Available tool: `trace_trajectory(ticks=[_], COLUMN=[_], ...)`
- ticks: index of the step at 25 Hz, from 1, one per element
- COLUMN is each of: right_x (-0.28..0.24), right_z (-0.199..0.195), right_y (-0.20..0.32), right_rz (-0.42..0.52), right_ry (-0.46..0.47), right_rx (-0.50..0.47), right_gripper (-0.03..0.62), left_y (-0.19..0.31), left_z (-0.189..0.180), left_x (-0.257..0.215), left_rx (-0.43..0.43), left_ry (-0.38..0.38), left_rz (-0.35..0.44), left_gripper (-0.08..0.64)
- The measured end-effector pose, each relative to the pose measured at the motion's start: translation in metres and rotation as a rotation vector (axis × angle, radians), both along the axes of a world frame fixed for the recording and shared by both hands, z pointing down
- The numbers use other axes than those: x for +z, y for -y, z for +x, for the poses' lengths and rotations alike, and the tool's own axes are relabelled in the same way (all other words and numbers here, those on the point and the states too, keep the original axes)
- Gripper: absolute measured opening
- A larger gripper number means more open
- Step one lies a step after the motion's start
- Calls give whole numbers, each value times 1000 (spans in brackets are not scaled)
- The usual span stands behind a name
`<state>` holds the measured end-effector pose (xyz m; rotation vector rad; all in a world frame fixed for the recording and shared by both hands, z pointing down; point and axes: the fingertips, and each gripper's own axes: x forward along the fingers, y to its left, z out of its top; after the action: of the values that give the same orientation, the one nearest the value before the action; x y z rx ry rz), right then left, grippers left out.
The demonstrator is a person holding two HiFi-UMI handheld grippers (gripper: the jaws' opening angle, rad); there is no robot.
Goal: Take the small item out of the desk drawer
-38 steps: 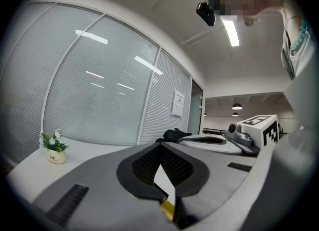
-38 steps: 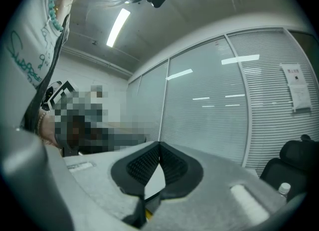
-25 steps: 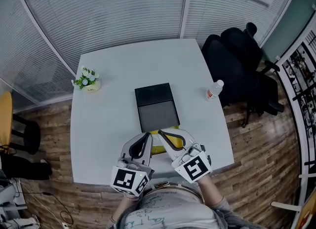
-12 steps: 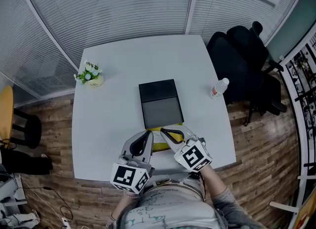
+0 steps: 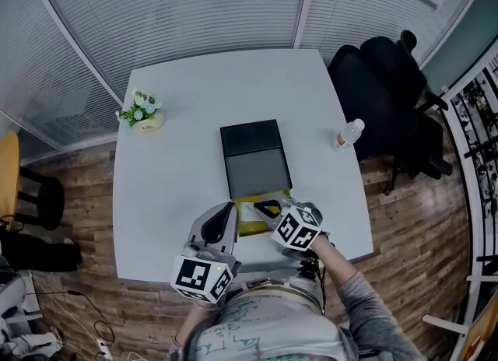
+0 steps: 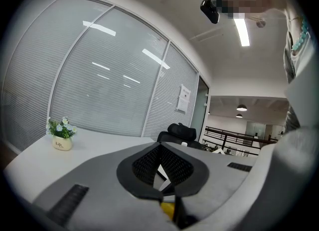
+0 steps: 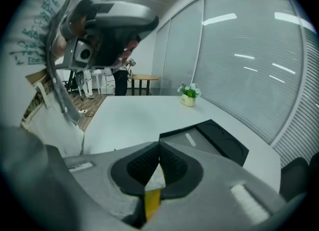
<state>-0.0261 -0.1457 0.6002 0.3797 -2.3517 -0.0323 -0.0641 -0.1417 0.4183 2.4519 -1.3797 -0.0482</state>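
R gripper [image 5: 267,208]: fingers pressed together, nothing pinched, tips over the open yellow drawer [image 5: 274,197] of the black box [image 5: 249,153] on the desk [image 5: 171,165]. L gripper [image 5: 228,215] just beside, fingers also closed, empty. Pale small item [image 5: 249,211] lies in drawer.

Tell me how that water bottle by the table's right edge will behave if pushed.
The water bottle stands upright, tall and narrow, so it would probably tip rather than slide. Round, it would likely roll, and so near the table edge it might fall off.
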Motion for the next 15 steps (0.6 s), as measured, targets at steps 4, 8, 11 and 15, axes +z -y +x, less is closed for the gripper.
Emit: trace_trajectory(ticks=[4, 8, 11, 15], right_x=[37, 68, 85, 105], right_z=[-2, -1, -3, -2], right_y=[-2, -7, -12, -16], right_rz=[-89, -162, -212, -245], right_ry=[-92, -174, -210, -267], right_rx=[-46, -81, -103, -129], right_gripper=[3, 19, 67, 80], left_y=[1, 1, 1, 2], left_z=[-7, -15, -20, -20], left_x=[5, 10, 13, 16], left_rx=[-12, -20, -23, -17], left_ry=[-6, -5, -6, -9], left_rz=[-18, -22, -30, -38], left_gripper=[-3, -3, -3, -3])
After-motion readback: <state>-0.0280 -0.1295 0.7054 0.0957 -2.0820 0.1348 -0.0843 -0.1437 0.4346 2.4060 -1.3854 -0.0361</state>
